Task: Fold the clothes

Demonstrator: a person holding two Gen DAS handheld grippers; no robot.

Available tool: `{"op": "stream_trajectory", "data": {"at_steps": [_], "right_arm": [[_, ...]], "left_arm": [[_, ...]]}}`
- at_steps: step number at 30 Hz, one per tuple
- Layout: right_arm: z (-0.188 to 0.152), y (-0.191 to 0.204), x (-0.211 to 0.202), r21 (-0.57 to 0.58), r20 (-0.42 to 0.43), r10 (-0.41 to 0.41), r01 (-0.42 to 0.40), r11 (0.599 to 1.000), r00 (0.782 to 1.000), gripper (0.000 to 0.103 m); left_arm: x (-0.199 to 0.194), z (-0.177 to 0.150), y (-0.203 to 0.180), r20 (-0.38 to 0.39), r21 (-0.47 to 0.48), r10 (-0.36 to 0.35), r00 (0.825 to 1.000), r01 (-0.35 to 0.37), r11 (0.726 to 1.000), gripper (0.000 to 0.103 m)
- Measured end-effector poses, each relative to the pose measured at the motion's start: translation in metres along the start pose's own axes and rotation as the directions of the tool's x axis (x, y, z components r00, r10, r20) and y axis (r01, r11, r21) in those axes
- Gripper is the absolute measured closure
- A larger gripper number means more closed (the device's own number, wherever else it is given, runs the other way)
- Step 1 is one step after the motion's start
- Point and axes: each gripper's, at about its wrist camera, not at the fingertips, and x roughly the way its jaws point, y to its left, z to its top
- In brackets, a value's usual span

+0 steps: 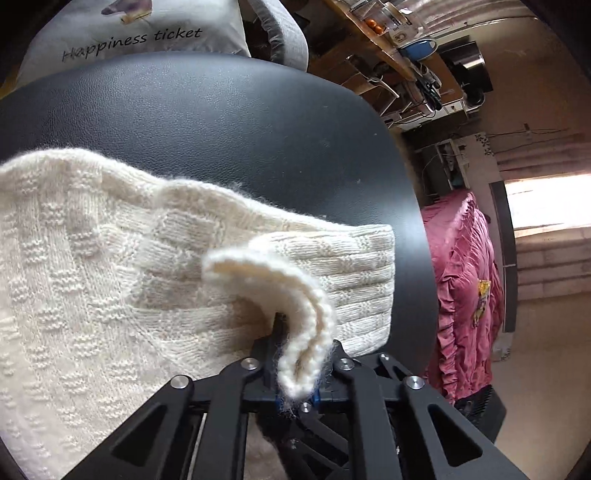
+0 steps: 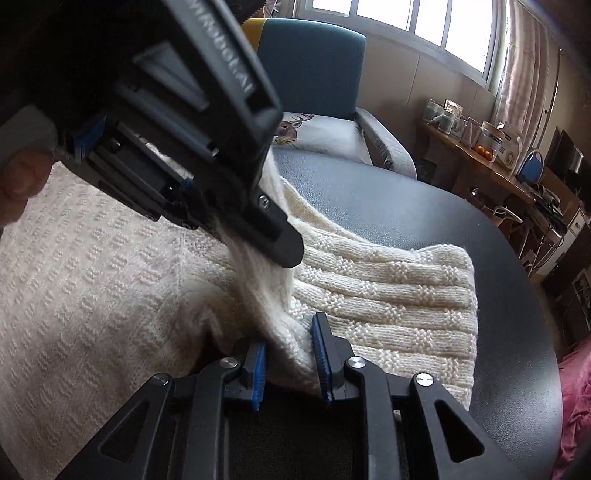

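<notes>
A cream knit sweater [image 1: 92,266] lies spread on a round black table [image 1: 221,122]; one ribbed sleeve [image 2: 388,295] stretches toward the table's right edge. My left gripper [image 1: 299,373] is shut on a doubled-over edge of the sweater, which curls up out of its jaws. In the right wrist view the left gripper [image 2: 258,243] hangs above the sweater with a strand of knit pulled up. My right gripper [image 2: 290,354] sits low at the sweater's near edge. Its blue pads [image 2: 321,354] stand apart, and a bunched fold lies between them.
A grey armchair with a printed white pillow [image 1: 147,33] and a teal backrest [image 2: 310,66] stands behind the table. Right of the table are a pink cover [image 1: 465,295] and a cluttered wooden shelf [image 2: 498,162]. A hand [image 2: 22,184] holds the left gripper.
</notes>
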Motion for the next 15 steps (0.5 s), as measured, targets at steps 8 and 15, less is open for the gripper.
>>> {"op": "stream_trajectory", "data": {"at_steps": [8,15], "right_arm": [[-0.006,-0.074,-0.030,0.496,0.203,0.284,-0.348,0.795,0.937,0.075],[-0.050,-0.108,-0.031,0.693,0.603,0.447,-0.711,0.117,0.661,0.033]], "left_arm": [[-0.067,0.004,-0.019,0.223,0.071,-0.078,0.972,0.063,0.995,0.095],[-0.181,0.005,-0.028,0.439,0.129,-0.154,0.885,0.107,0.986,0.095]]}}
